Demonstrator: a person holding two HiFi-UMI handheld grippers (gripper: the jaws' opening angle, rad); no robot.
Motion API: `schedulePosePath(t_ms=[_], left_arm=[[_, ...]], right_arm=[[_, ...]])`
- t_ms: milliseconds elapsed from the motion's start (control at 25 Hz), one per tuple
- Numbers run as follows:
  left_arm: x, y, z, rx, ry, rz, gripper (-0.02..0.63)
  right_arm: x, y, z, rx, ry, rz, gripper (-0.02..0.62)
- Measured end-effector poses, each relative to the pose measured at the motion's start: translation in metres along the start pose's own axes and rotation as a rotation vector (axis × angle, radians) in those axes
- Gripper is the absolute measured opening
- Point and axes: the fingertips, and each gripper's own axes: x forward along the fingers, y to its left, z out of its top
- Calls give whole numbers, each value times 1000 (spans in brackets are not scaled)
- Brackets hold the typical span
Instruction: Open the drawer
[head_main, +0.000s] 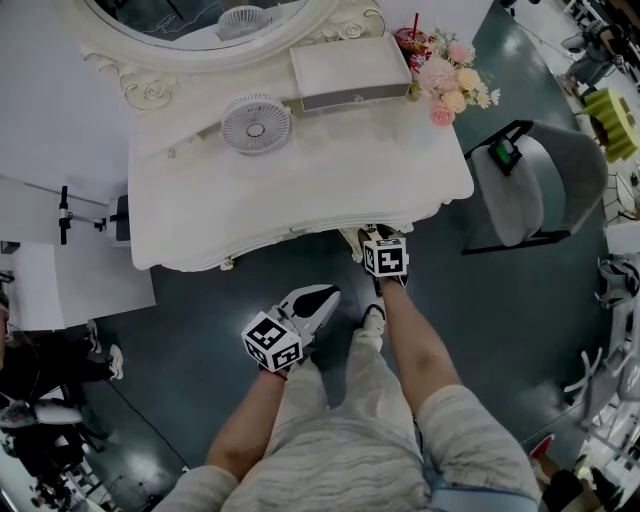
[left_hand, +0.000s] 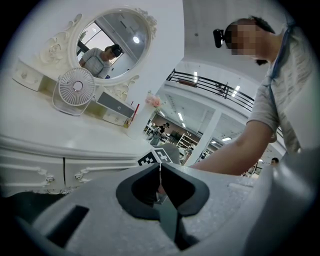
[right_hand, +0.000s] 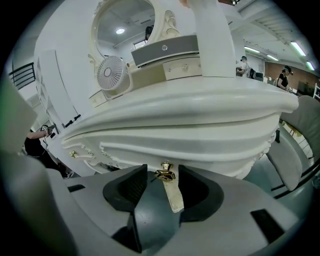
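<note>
My right fingers (right_hand: 131, 184) stand wide apart around the gold knob (right_hand: 165, 173) of the closed drawer (right_hand: 205, 152) under the counter (right_hand: 200, 102) edge, left fingers (left_hand: 144, 184) closed and empty; the reach looks done, so next comes pinching the knob and pulling straight back.

The worktop's (right_hand: 200, 115) moulded edge overhangs the gold knob (right_hand: 165, 173), leaving approach only from in front and below. The right gripper's (right_hand: 162, 176) parted jaws flank the knob with slim gaps. Open floor (head_main: 200, 290) lies before the worktop; a grey chair (head_main: 545, 175) crowds the right.
</note>
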Motion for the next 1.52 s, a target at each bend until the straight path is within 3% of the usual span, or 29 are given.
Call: schedulePosePath(t_ms=[240,360,920,1520], left_arm=[[0,1,1,-3,-1,-8,20],[0,2,1,-3,-2,-9,20],[-4,3,5,-5,-18,-1,20],[-7,-9,6,10,-21,-18,20]], right_arm=[[6,0,-2,-25,43,-30,160],[7,-4,-3,-31,55,-61,129],[4,-3,-8,-44,78,-51,126],[-19,0,-41,-36,111,-64,126]])
